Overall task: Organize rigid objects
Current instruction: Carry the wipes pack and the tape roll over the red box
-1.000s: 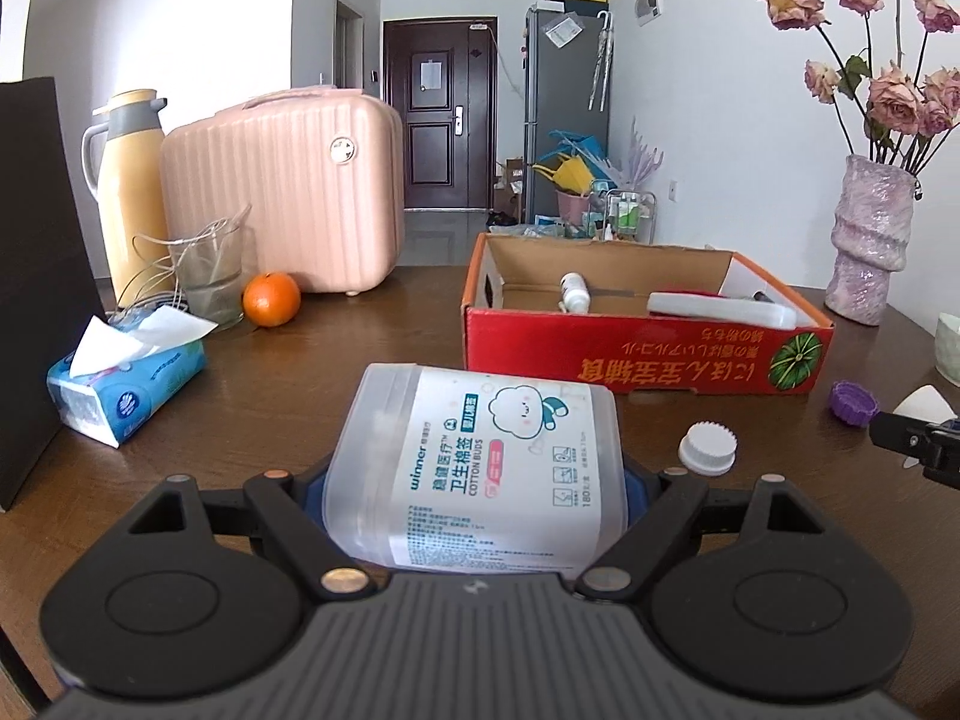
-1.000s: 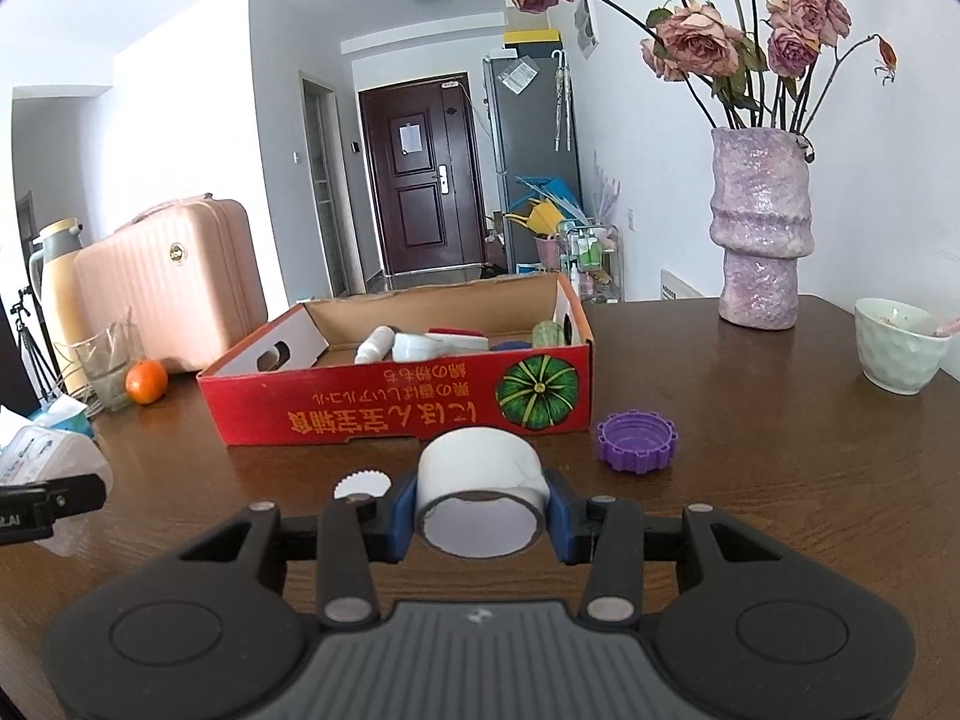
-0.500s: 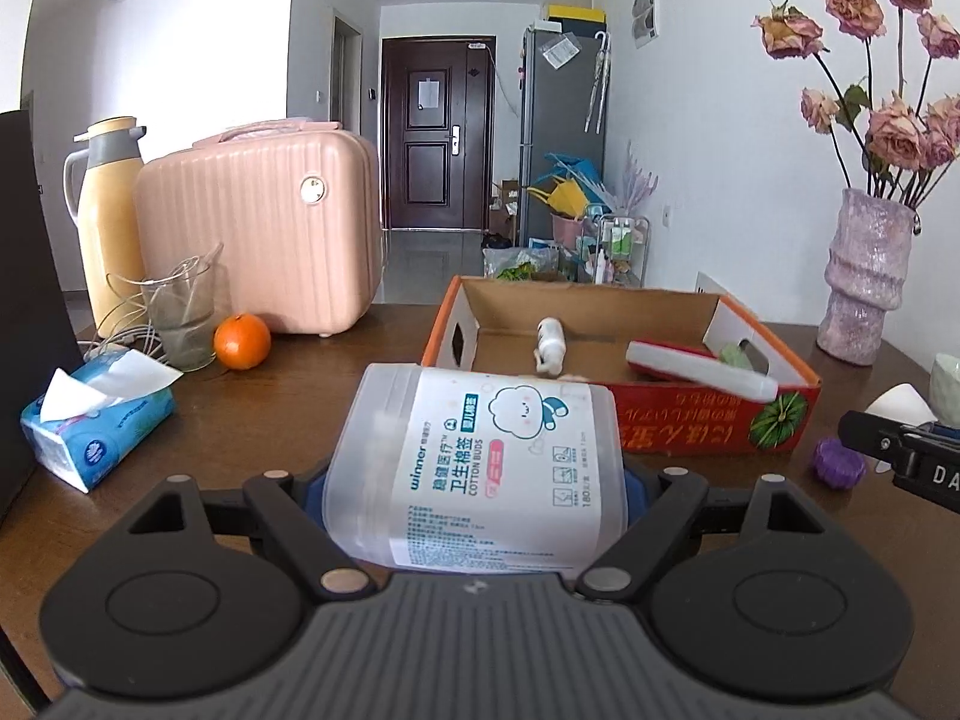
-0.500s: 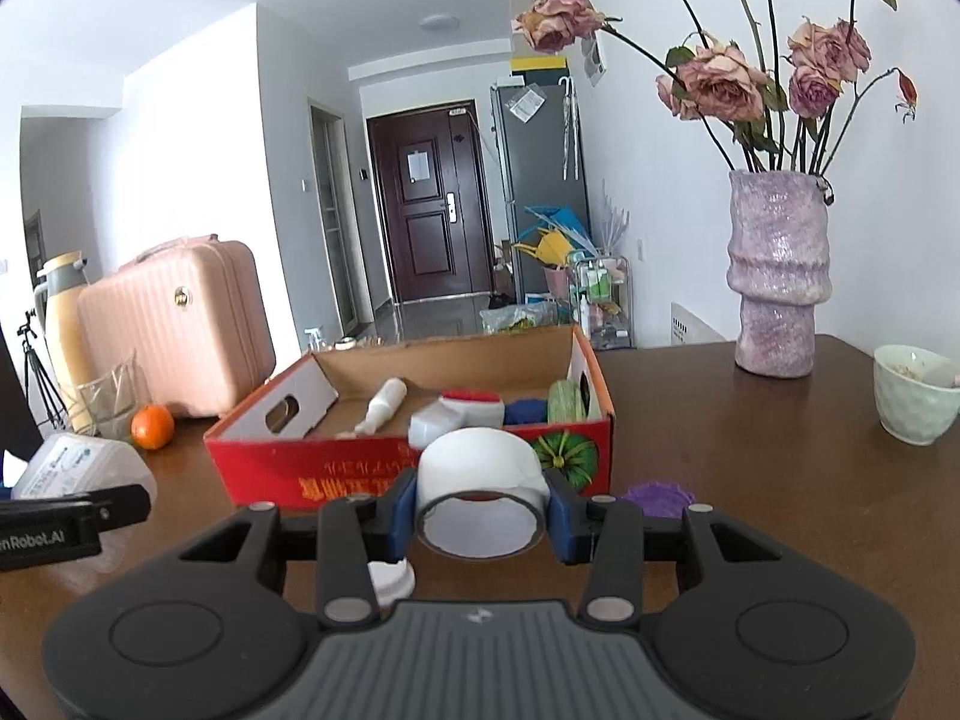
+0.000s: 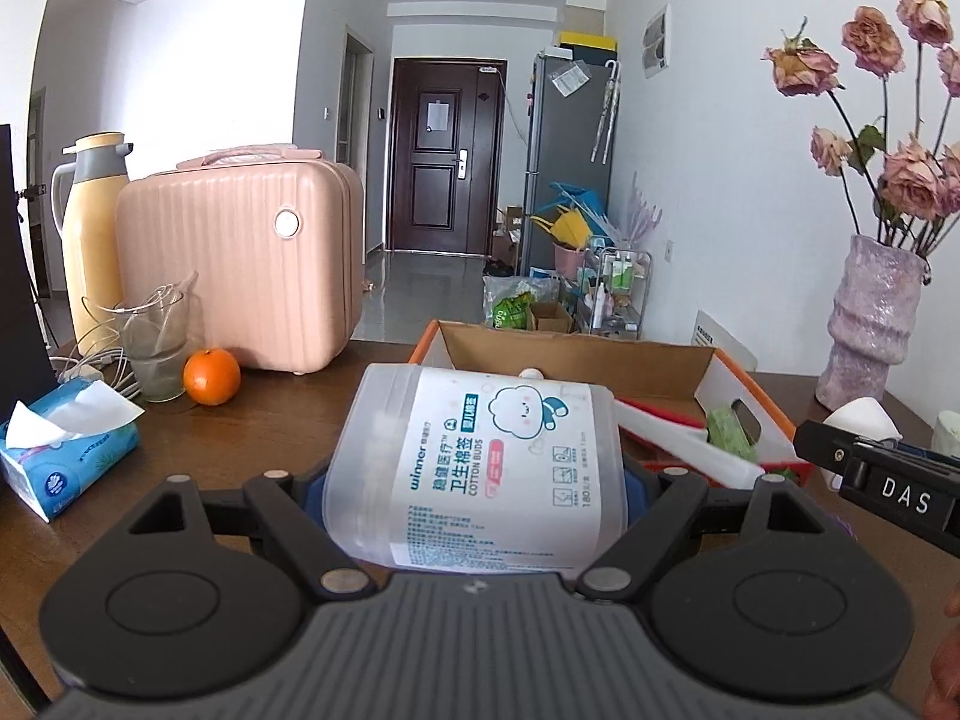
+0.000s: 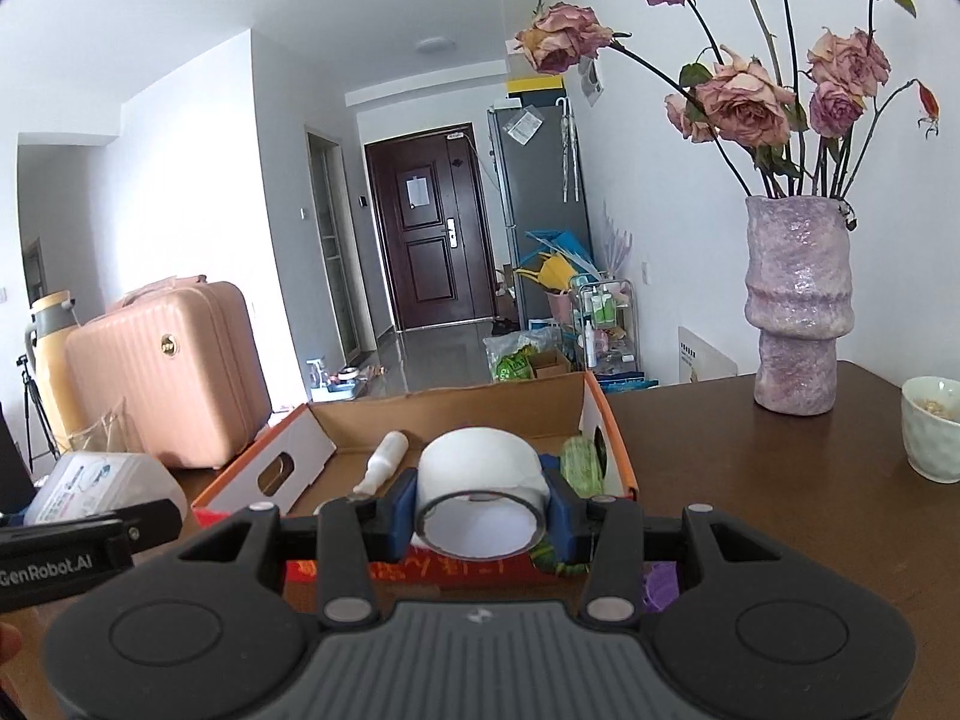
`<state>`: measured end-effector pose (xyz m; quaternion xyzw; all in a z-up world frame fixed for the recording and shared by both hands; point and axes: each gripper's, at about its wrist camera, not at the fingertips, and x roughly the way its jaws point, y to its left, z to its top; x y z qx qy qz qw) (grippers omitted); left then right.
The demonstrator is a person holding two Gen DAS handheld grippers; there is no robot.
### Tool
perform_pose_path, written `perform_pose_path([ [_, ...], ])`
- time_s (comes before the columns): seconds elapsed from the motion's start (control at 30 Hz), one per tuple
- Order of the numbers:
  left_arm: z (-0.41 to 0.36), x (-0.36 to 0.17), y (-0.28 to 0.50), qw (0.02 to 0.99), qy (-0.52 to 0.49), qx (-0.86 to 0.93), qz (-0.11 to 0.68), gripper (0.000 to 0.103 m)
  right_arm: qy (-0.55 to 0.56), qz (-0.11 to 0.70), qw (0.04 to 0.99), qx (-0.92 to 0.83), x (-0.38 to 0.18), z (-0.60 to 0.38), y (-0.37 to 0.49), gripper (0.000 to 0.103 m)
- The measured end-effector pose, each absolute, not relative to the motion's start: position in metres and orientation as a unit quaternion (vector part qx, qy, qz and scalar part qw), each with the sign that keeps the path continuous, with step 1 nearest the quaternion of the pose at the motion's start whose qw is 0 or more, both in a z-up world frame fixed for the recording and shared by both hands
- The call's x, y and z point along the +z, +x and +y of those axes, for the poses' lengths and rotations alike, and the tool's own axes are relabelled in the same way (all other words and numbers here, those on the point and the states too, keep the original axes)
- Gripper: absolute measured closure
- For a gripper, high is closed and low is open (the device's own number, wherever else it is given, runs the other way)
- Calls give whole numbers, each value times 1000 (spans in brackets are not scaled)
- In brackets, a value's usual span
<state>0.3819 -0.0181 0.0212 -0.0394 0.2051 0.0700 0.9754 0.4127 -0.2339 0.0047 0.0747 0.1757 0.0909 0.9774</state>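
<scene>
left tongs [image 5: 474,480]: clamped on the cotton buds tub [image 5: 480,468], held above the tabletop [image 5: 288,426] in front of the cardboard box [image 5: 576,354]
right tongs [image 6: 480,507]: squeezing the tape roll [image 6: 480,492] between both pads, over the box's near edge

Both grippers, left gripper [image 5: 474,474] and right gripper [image 6: 480,495], are matte black with silver screws, ribbed grey housing behind blue-padded jaws.
</scene>
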Motion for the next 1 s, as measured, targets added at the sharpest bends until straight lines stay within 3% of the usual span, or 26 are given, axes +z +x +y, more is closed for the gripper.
perform_pose_path([
  [1.0, -16, 10, 501, 971, -57, 89, 216, 19, 84, 192, 975, 77, -4, -224, 519, 61],
])
